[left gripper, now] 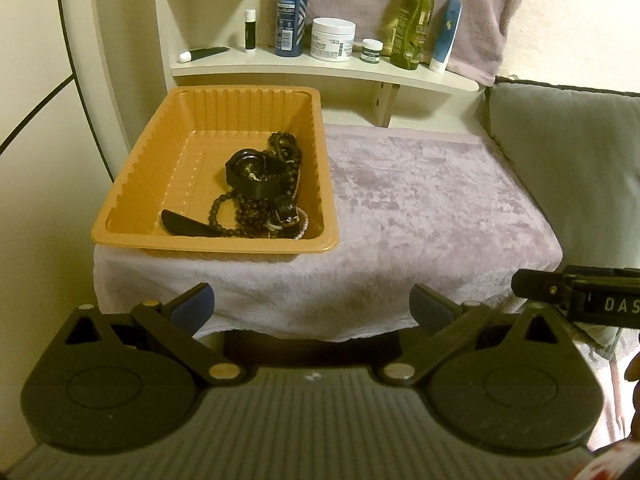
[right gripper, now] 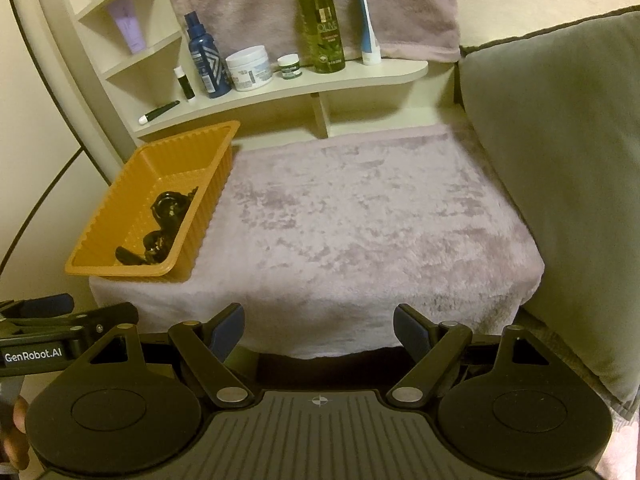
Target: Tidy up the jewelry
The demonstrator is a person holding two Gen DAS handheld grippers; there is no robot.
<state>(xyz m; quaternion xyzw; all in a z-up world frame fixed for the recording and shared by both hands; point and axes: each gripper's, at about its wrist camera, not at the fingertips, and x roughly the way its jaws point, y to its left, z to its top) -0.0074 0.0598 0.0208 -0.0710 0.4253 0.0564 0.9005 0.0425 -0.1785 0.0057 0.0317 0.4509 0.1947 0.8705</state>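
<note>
An orange plastic tray (left gripper: 132,184) (right gripper: 120,200) sits on the left of a pale pink fluffy cloth (left gripper: 420,208) (right gripper: 360,232). Inside it lies a heap of jewelry: dark bead strands (left gripper: 240,216), a black watch (left gripper: 256,172), a buckled strap (left gripper: 286,214), a thin pearl strand (left gripper: 303,228) and a black curved piece (left gripper: 188,224). My left gripper (left gripper: 312,306) hovers open and empty at the cloth's front edge, below the tray. My right gripper (right gripper: 318,326) is open and empty too, in front of the bare cloth. Each gripper's side shows in the other view.
A cream shelf (left gripper: 320,68) (right gripper: 280,92) behind the cloth holds a blue bottle (left gripper: 291,12), a white jar (left gripper: 333,38), a small jar (left gripper: 372,50), a green spray bottle (left gripper: 412,20), a tube (left gripper: 446,36) and a lip balm (left gripper: 250,31). A grey cushion (left gripper: 568,168) (right gripper: 560,160) borders the right.
</note>
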